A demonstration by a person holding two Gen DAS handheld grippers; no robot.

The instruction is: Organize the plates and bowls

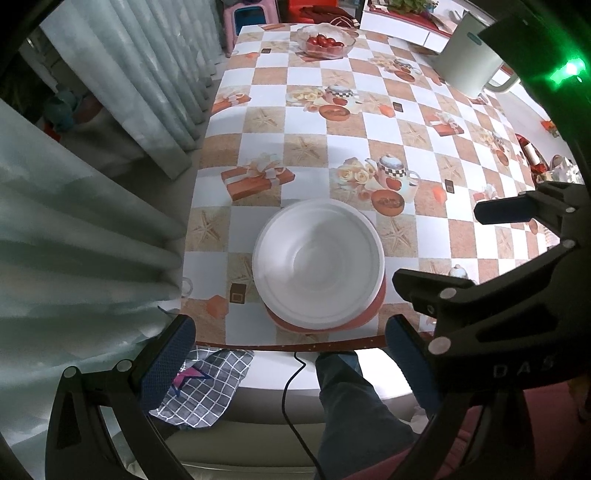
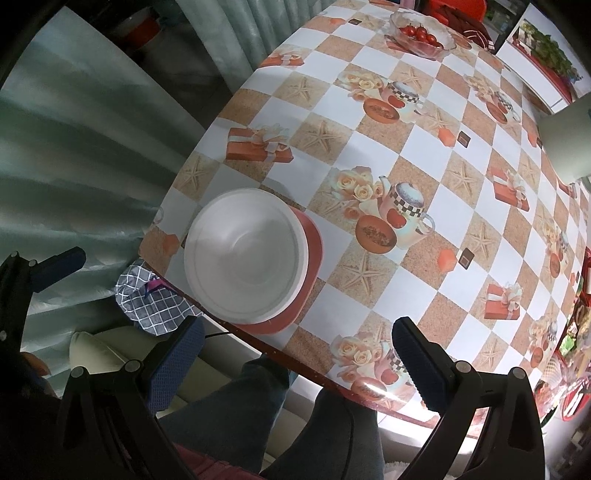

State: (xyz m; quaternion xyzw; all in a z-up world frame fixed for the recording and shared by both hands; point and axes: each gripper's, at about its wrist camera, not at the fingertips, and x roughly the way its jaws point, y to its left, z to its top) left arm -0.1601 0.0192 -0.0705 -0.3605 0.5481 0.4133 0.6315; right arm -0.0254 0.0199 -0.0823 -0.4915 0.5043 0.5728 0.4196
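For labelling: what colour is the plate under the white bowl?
Red-orange plate, clearest in the right wrist view.

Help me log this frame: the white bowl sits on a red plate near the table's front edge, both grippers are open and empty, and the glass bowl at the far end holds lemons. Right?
Not lemons: the glass bowl holds small red tomatoes, clearest in the right wrist view. The rest stands: the white bowl sits on the red plate near the table's front edge, and the left gripper and right gripper are open and empty.

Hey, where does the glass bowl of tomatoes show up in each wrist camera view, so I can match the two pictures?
Left wrist: glass bowl of tomatoes sits at top centre, on the table's far end.
Right wrist: glass bowl of tomatoes sits at top, right of centre, again at the far end.
Shared landmark: the white bowl stacked on a red plate near the table's near edge.
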